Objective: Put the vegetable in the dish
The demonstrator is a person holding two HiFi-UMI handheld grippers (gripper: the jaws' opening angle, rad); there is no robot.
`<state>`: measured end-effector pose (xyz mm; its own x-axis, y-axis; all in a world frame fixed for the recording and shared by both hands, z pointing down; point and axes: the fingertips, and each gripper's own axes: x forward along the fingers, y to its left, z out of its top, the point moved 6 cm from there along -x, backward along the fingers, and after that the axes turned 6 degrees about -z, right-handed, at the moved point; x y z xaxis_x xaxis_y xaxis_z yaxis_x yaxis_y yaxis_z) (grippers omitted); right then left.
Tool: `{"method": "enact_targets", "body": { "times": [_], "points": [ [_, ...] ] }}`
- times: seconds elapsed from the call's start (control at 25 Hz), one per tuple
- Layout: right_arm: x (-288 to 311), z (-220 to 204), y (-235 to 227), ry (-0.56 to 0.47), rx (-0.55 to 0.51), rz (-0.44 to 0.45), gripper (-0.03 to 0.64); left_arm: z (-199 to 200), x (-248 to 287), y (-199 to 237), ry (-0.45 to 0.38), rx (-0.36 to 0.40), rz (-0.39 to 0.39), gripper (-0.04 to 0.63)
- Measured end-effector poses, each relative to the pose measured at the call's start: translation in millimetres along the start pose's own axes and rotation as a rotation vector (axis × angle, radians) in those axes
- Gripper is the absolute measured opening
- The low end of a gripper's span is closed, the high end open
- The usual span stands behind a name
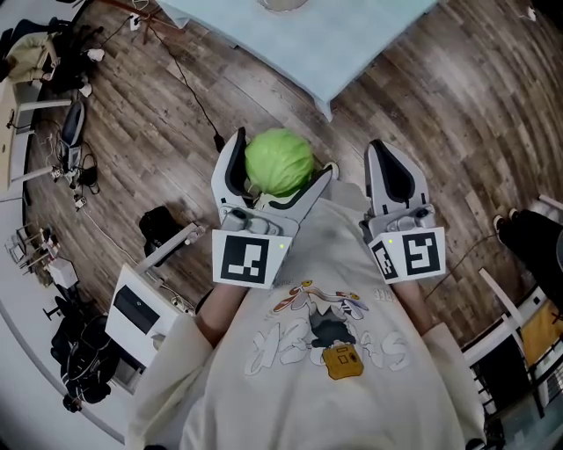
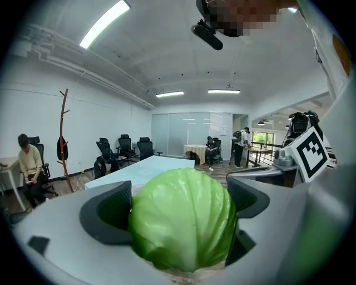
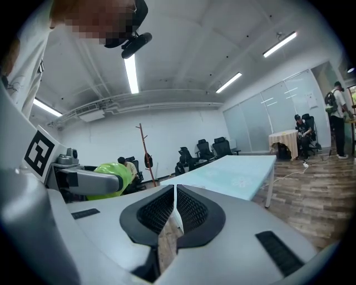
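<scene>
Head view: left gripper (image 1: 281,165) is clamped on a green cabbage (image 1: 279,161), held near the person's chest over the wood floor (image 1: 167,132). The right gripper (image 1: 391,163) is beside it. On the pale blue table (image 1: 299,44) sits a round rim (image 1: 283,3) (cropped, contents unseen).
Left gripper view: both jaws press the cabbage.
Right gripper view: jaws together, nothing between.

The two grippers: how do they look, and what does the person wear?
The left gripper and right gripper are light grey shells with black pads; each carries a white cube with black square markers. The person wears a cream short-sleeved shirt with a cartoon print.
</scene>
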<state>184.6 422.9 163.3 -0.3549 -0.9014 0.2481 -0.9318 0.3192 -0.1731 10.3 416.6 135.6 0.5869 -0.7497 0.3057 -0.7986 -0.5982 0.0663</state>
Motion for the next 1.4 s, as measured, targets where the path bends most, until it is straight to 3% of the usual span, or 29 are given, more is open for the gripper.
{"method": "enact_targets", "body": {
  "times": [0.48, 1.08, 1.28, 1.4],
  "points": [
    [80.3, 7.6, -2.0, 0.046, -0.004, 0.001, 0.023, -2.3, 45.6, 69.6, 0.014, -0.069, 0.001, 0.543],
    [234.0, 48.0, 8.8, 0.078, 0.017, -0.115, 0.023, 39.7, 130.7, 207.0, 0.019, -0.084, -0.144, 0.543],
    [269.6, 56.4, 16.8, 0.081, 0.022, -0.165, 0.023, 44.3, 152.4, 243.0, 0.039, -0.104, -0.226, 0.543],
    [279.9, 59.1, 22.3, 0.085, 0.012, -0.178, 0.023, 45.4, 160.4, 257.0, 0.027, -0.107, -0.233, 0.543]
  ]
}}
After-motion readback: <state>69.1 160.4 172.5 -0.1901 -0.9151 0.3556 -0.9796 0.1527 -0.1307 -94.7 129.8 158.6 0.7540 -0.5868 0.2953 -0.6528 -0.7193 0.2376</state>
